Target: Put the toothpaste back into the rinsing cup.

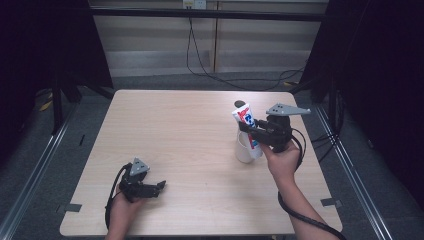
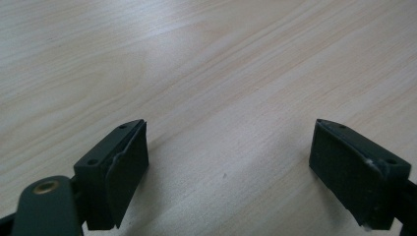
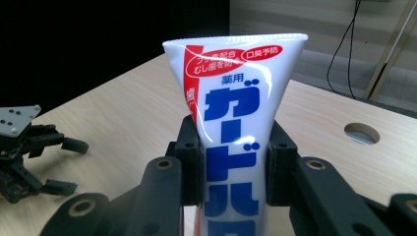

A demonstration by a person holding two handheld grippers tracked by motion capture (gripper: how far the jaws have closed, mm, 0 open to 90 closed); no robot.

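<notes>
While the right gripper (image 1: pixel 252 131) clamps the toothpaste tube (image 1: pixel 248 125) upright over the white cup (image 1: pixel 245 148), placing looks underway; next, lower and release. Left gripper (image 1: pixel 161 186) rests wide open, empty, on the desk (image 1: pixel 190 130).

What I can't make out from my end

In the right gripper view the toothpaste tube (image 3: pixel 236 128) runs off the bottom edge, so I never see its cap end, and the black pads (image 3: pixel 189 162) cover its sides where they squeeze it. From the high view the print on the tube is too small to read, and the white cup (image 1: pixel 245 149) is half hidden behind the tube and the right gripper (image 1: pixel 255 134), so I can't tell if the tube's lower end is inside it or just in front. The left gripper (image 1: pixel 159 188) sits over my left hand (image 1: pixel 121 207), whose forearm is cut by the bottom edge.
</notes>
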